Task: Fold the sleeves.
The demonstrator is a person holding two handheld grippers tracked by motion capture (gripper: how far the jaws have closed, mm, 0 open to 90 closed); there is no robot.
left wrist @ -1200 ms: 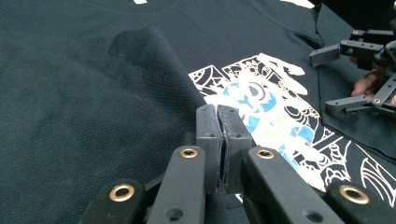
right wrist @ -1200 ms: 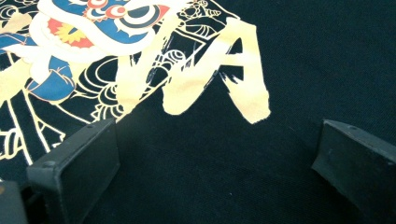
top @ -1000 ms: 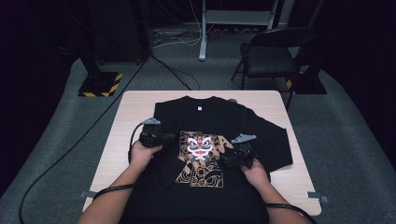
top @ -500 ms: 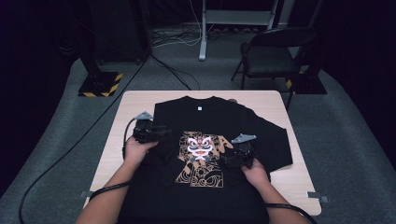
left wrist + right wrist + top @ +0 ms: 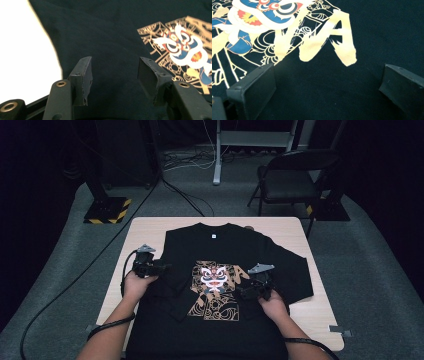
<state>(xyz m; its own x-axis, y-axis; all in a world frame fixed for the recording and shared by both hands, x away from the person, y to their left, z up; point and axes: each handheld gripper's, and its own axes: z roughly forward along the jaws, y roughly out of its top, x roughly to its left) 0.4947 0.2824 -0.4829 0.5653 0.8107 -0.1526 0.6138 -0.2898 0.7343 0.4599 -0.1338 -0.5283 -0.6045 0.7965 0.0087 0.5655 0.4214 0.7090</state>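
A black long-sleeved shirt (image 5: 225, 247) lies flat on the pale wooden table (image 5: 145, 232), its lion-mask print (image 5: 215, 282) facing up. Its left sleeve (image 5: 170, 295) is folded in over the body. At the shirt's left edge my left gripper (image 5: 164, 268) points toward the print. Its jaws have just been opening, and in the left gripper view that gripper (image 5: 113, 72) stands open over plain black cloth (image 5: 110, 37) with nothing pinched. My right gripper (image 5: 241, 292) rests by the print's right side; that gripper (image 5: 329, 85) is wide open above the gold lettering (image 5: 324, 42).
A dark chair (image 5: 290, 180) stands behind the table's far right corner. A stand base with yellow-black stripes (image 5: 107, 210) sits on the floor at the far left. A cable (image 5: 65, 290) trails across the grey floor left of the table.
The left gripper's jaws went from shut to open and the hand drew back left to the shirt's edge, leaving the cloth lying. The right gripper kept still.
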